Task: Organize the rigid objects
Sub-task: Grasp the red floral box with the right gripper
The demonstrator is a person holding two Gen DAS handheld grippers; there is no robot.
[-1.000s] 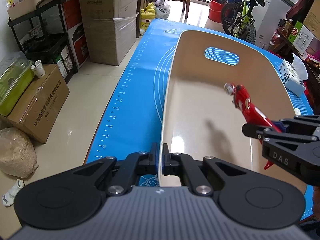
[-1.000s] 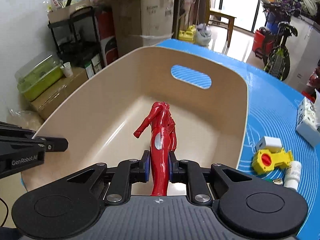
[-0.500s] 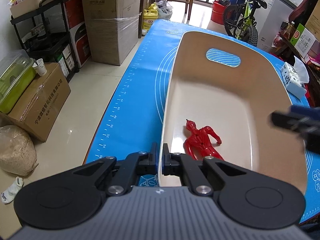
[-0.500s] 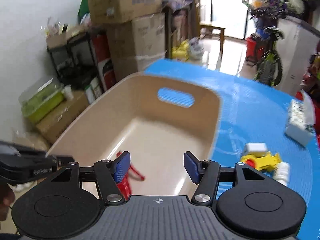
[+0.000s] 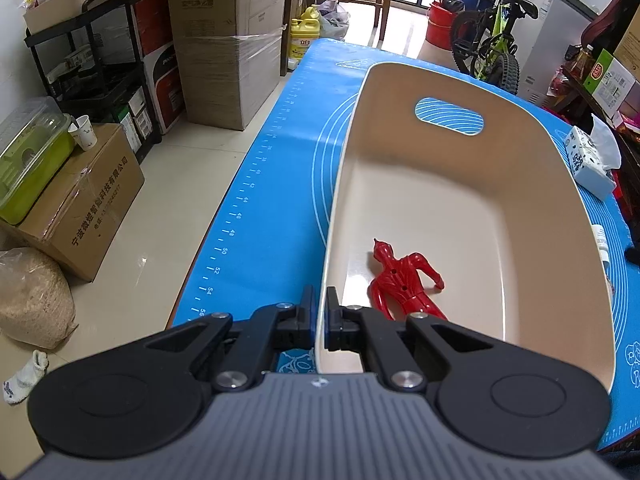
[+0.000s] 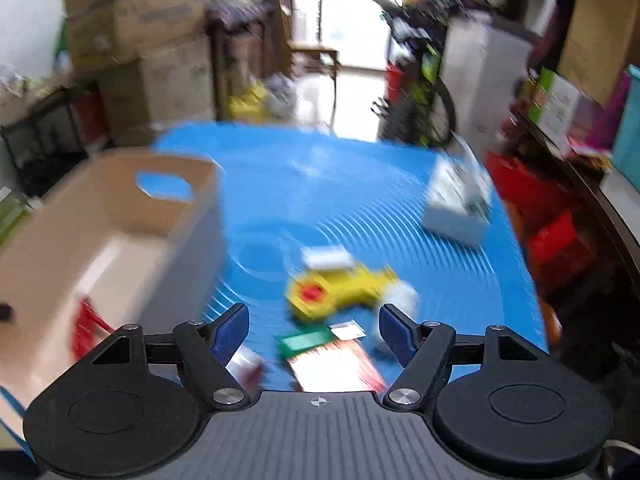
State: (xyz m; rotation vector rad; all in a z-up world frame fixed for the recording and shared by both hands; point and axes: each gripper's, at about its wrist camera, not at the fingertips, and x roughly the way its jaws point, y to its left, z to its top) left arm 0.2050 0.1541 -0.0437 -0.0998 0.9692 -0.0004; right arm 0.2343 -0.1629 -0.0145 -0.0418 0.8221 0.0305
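Note:
A beige bin [image 5: 532,184] with a handle cutout stands on the blue mat [image 5: 260,208]. My left gripper [image 5: 320,322] is shut on the bin's near rim. A red toy figure [image 5: 404,284] lies flat on the bin's floor near that rim. In the blurred right wrist view my right gripper [image 6: 314,330] is above the mat to the right of the bin [image 6: 104,216], its jaws opening with nothing between them. Ahead of it lie a yellow toy [image 6: 336,290], a white block [image 6: 326,258], a white bottle [image 6: 396,300] and flat green and red packets [image 6: 332,354].
A tissue pack [image 5: 592,162] sits on the mat's right side, also blurred in the right wrist view [image 6: 456,204]. Cardboard boxes [image 5: 228,44], a black shelf [image 5: 96,68] and a bicycle [image 5: 496,36] surround the table. The mat's left edge [image 5: 224,240] drops to the floor.
My right gripper let go of the red figure, which dropped flat into the bin. It then opened and swung right, out over the loose items on the mat. The left gripper stayed put.

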